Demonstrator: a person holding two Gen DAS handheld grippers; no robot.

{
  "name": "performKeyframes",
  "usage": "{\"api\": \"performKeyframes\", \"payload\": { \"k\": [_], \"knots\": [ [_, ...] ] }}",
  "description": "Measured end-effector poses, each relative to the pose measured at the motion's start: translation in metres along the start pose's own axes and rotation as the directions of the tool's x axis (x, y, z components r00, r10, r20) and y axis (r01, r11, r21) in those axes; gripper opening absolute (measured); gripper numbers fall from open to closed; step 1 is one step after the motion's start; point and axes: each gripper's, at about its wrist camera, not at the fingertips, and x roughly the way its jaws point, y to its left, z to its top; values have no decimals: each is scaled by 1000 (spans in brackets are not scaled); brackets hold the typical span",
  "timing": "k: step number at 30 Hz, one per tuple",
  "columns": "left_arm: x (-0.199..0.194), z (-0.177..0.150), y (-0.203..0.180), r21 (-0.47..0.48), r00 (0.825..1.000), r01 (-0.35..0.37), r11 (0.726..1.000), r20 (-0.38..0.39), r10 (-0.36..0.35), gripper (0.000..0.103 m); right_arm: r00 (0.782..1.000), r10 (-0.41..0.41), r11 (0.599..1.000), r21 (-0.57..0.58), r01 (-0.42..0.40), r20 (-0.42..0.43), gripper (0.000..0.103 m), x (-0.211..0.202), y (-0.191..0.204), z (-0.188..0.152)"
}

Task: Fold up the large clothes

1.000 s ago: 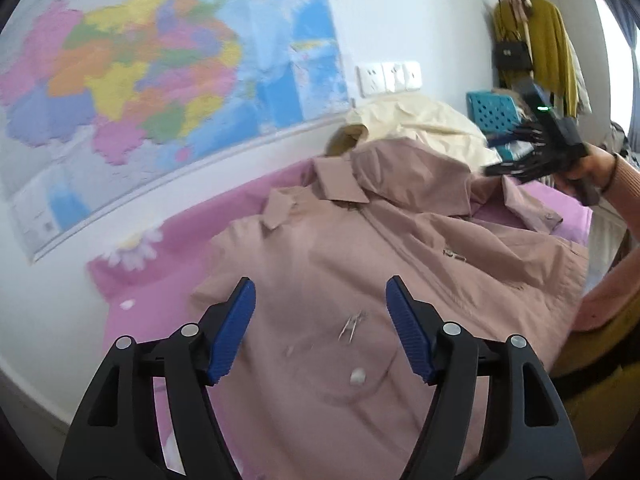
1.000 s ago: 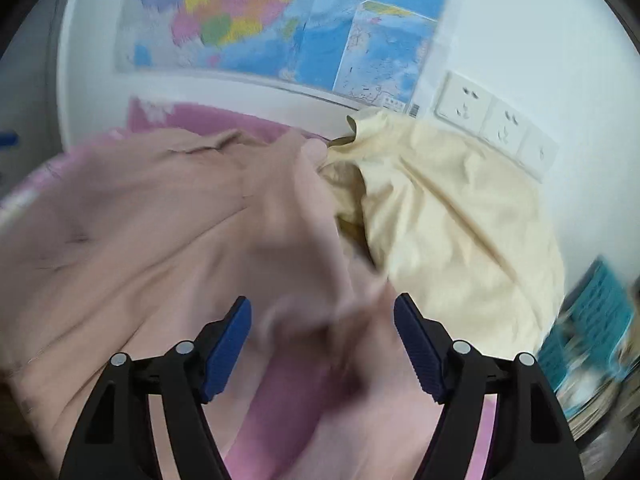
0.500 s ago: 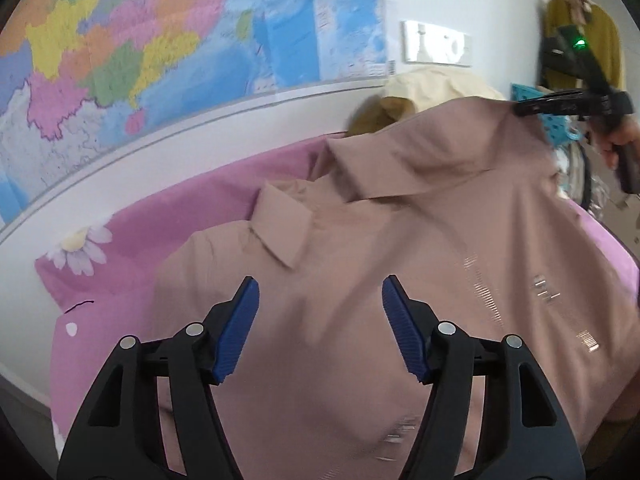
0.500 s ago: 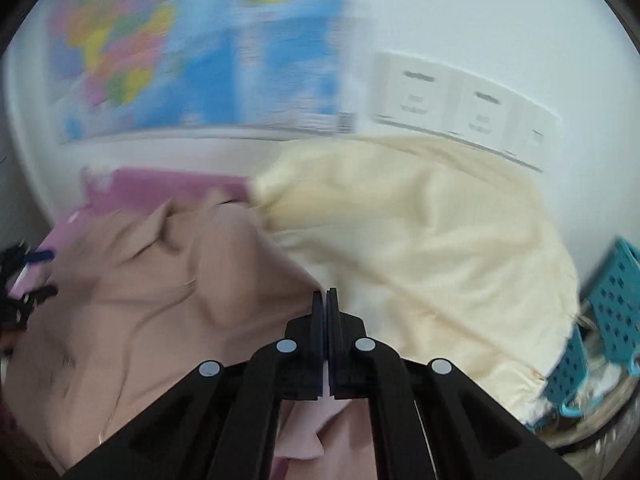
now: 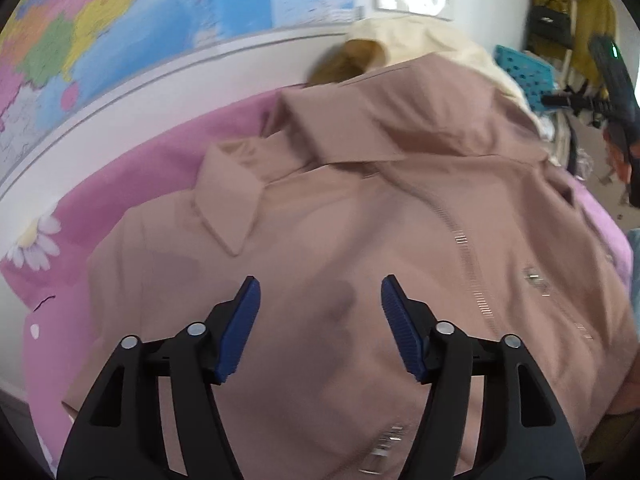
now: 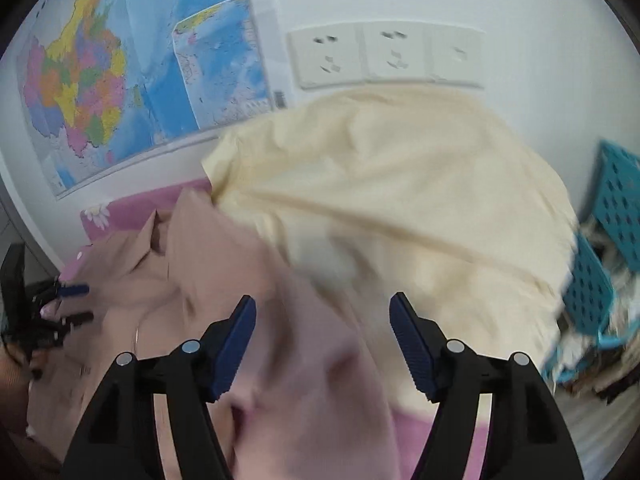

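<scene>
Nearby, teal basket (image 6: 616, 216) with clutter.

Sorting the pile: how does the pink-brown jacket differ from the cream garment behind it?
The pink-brown jacket lies spread out, collar and zipper showing; the cream garment sits bunched in a heap. The jacket lies nearer both grippers, the cream garment against the wall. Both rest on the pink sheet.

1 dusty-pink jacket (image 5: 360, 216), 1 cream garment (image 6: 400, 184), 1 pink floral sheet (image 5: 132, 184), 1 wall map (image 5: 120, 20), 3 wall sockets (image 6: 384, 56), 2 teal baskets (image 6: 600, 264), 2 grippers: left gripper (image 5: 320, 292), right gripper (image 6: 322, 312).
</scene>
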Motion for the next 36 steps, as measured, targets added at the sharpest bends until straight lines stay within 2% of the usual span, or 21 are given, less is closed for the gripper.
{"api": "performKeyframes", "payload": {
  "k": [4, 7, 10, 12, 17, 18, 19, 21, 26, 31, 34, 36],
  "knots": [
    [-4, 8, -22, 13, 997, 74, 997, 10, -74, 65, 995, 22, 996, 88, -14, -96, 71, -14, -34, -61],
    [-2, 17, -44, 40, 993, 118, 992, 12, -119, 65, 986, 53, 990, 134, -32, -157, 71, -9, -38, -105],
    [2, 23, -66, 79, 991, 133, 988, 17, -135, 66, 983, 85, 984, 169, -57, -164, 71, -6, -43, -130],
    [6, 25, -79, 87, 992, 125, 988, 16, -127, 66, 980, 143, 974, 194, -115, -136, 69, -5, -42, -134],
    [10, 26, -101, 88, 994, 111, 990, 15, -113, 66, 975, 185, 972, 170, -164, -119, 65, -2, -33, -136],
    [10, 26, -104, 89, 994, 107, 990, 18, -109, 66, 975, 184, 973, 167, -163, -122, 55, -1, -32, -137],
    [10, 26, -107, 95, 994, 103, 990, 21, -106, 66, 974, 191, 971, 166, -170, -121, 36, 0, -30, -137],
    [8, 25, -113, 102, 994, 103, 989, 26, -106, 66, 965, 230, 962, 176, -207, -127, 11, 0, -29, -137],
    [6, 25, -118, 118, 993, 105, 987, 36, -110, 66, 969, 240, 958, 176, -225, -66, 5, -20, -30, -125],
    [6, 26, -115, 107, 992, 115, 988, 33, -119, 66, 969, 248, 961, 130, -246, 2, 5, -62, -22, -89],
    [0, 26, -108, 90, 990, 133, 987, 46, -137, 66, 962, 268, 961, 57, -270, 45, 5, -95, -3, -59],
    [-7, 25, -99, 74, 984, 157, 985, 69, -162, 71, 957, 277, 961, -37, -275, 82, 5, -123, 21, -34]
  ]
}}
